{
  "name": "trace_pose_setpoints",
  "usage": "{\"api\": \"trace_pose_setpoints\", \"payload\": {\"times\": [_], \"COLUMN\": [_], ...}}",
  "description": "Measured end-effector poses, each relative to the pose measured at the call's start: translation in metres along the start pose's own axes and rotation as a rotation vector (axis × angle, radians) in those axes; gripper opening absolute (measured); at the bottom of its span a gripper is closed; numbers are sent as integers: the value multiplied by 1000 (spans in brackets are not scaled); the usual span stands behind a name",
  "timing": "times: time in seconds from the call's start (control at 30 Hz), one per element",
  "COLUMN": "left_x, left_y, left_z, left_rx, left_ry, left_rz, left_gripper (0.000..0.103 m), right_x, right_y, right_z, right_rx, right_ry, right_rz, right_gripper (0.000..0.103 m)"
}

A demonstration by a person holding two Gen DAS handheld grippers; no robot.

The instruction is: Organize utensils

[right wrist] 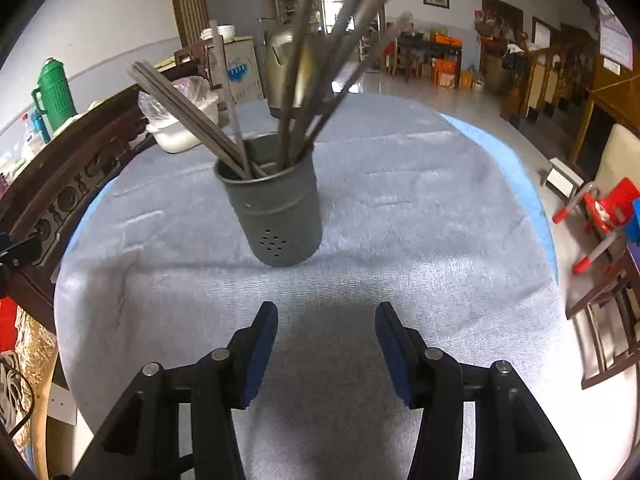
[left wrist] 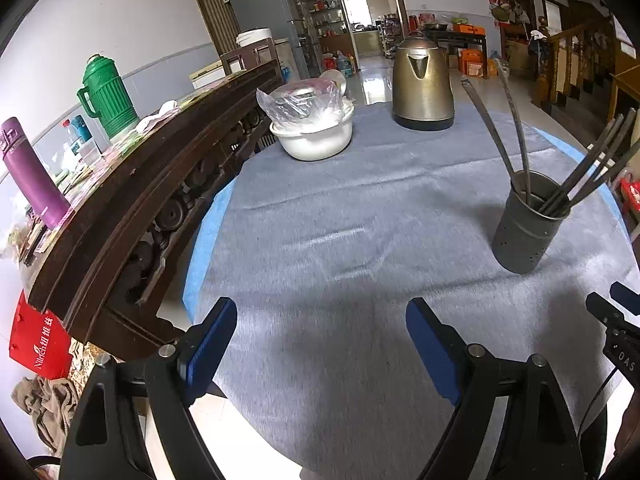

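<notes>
Both grippers are empty right now: the left gripper [left wrist: 320, 330] has its blue-padded jaws spread wide over bare cloth, and the right gripper [right wrist: 326, 334] sits about half spread with nothing between the pads either. So nothing's being carried.

Progress-wise, this looks basically wrapped up to me. The utensil holder [right wrist: 276, 216] stands upright on the table, straight ahead of the right gripper and off to the right in the left view, and all the utensils [right wrist: 304, 80] I can spot are already standing in it, fanned out in two bunches that lean against the rim. I don't see a single loose one on the tablecloth [left wrist: 360, 200], though the near edge of the table is hidden behind the grippers.

Material notes: the holder is a dull grey metal cylinder with a rolled rim and small drain holes near the bottom. The utensils are long, thin, dark metal sticks and handles. The cloth is a fuzzy grey-blue nap. Further back there's a brushed brass-toned kettle [left wrist: 422, 84] and a white bowl [left wrist: 314, 138] with crinkly clear plastic in it.
</notes>
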State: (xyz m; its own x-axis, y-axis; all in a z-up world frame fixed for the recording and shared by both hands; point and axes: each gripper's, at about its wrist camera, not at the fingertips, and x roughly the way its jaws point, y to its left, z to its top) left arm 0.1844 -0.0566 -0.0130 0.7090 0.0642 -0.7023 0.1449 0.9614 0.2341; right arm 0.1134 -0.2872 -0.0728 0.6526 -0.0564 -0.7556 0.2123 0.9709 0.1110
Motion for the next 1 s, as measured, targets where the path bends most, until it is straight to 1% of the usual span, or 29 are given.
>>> {"api": "trace_pose_setpoints", "payload": {"times": [0.13,0.3,0.47,0.6,0.77,1.0], "left_x": [-13,-29,-44,-53,-62,-64], "left_y": [-3,-6,-6,-3,-1,0], "left_z": [-3,-1,3,7,13,24], "left_rx": [7,9,3,-6,-15,-35], "left_ry": [-19,-46,-67,-84,-98,-111], "left_rz": [-10,-12,7,22,18,13], "left_gripper": [87,87,87,87,87,87], "right_x": [-14,-35,-65,-83,-98,-95], "right_y": [9,10,6,6,14,19], "right_z": [-5,-8,1,9,18,28], "right_rx": [-25,-25,-15,-1,-10,-6], "right_ry": [-25,-68,-115,-135,-138,-121], "right_rz": [9,9,13,26,41,55], "right_gripper": [55,55,56,58,58,58]}}
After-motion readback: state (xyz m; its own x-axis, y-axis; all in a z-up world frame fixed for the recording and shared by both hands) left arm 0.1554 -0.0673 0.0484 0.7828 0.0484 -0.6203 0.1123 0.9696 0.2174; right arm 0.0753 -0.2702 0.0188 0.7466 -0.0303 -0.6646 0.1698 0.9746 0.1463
